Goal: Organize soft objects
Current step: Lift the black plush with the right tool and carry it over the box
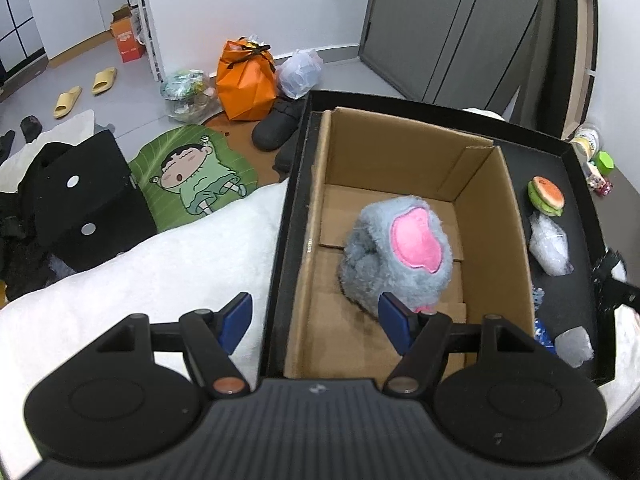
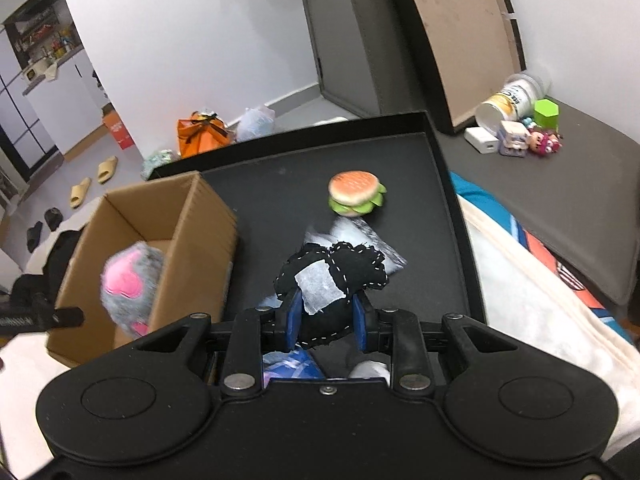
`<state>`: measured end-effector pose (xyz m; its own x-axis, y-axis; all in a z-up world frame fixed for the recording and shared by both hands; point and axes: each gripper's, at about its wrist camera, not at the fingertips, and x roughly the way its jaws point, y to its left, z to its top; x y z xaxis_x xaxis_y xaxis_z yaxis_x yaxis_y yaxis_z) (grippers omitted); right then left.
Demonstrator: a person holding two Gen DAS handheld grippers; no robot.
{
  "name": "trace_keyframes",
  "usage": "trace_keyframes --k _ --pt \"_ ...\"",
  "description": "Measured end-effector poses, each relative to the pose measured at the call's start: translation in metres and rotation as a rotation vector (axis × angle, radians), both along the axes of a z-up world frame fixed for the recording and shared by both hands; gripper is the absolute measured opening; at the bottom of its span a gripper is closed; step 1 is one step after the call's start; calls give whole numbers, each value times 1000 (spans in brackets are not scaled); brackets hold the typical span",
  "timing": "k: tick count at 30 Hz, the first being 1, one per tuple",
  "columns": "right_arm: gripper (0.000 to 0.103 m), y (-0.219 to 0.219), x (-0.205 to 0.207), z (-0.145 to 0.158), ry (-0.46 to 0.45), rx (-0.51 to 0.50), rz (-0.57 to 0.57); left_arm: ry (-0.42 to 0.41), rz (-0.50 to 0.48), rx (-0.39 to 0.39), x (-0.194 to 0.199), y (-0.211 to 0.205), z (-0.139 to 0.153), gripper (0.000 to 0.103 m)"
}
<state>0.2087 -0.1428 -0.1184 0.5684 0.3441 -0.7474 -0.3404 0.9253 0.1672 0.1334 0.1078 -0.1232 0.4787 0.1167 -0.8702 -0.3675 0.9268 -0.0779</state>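
black toy clamped, grey toy boxed

only from right wrist: right gripper [image 2: 326,320] jaws clamped on black stitched toy [image 2: 336,276], upright above black tray [image 2: 400,152]. only from left wrist: left gripper [image 1: 316,322] jaws apart, empty, over cardboard box [image 1: 400,152]; grey plush [image 1: 396,252] inside, pink patch up.

Your left tongs [image 1: 316,322] are matt black plastic with ribbed housing and smooth blue pads. The box [image 1: 404,148] ahead of you is plain brown cardboard, dull and unprinted. Inside it, the grey toy [image 1: 384,264] is shaggy plush with a smoother pink fabric patch. The tray [image 2: 400,152] looks matt black with a fine grain. Your right tongs [image 2: 326,320] pinch a black felt toy [image 2: 340,276], fuzzy, with white stitching and a papery white label. The burger [image 2: 356,194] looks like smooth, slightly glossy foam. The clear bag [image 1: 550,246] is crinkled, shiny plastic film.
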Motion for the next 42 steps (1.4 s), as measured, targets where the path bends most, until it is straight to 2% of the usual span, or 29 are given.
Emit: trace_keyframes --k 7,12,21,34,36,42 --pt "26 21 -2 18 -31 26 46 -17 19 -19 -4 6 -3 62" --pt "26 41 -4 29 -58 44 88 -31 27 -32 -8 9 -4 47" --pt "27 84 -5 35 -85 36 173 -36 19 -54 -10 14 -12 30" --pt "27 139 -4 37 -107 7 296 -49 48 -127 -2 29 -22 18" --pt "27 147 -5 37 -118 -2 321 -55 52 -136 -1 30 -22 13" --pt "27 166 -3 38 -125 -5 372 -55 77 -174 -1 34 -24 13"
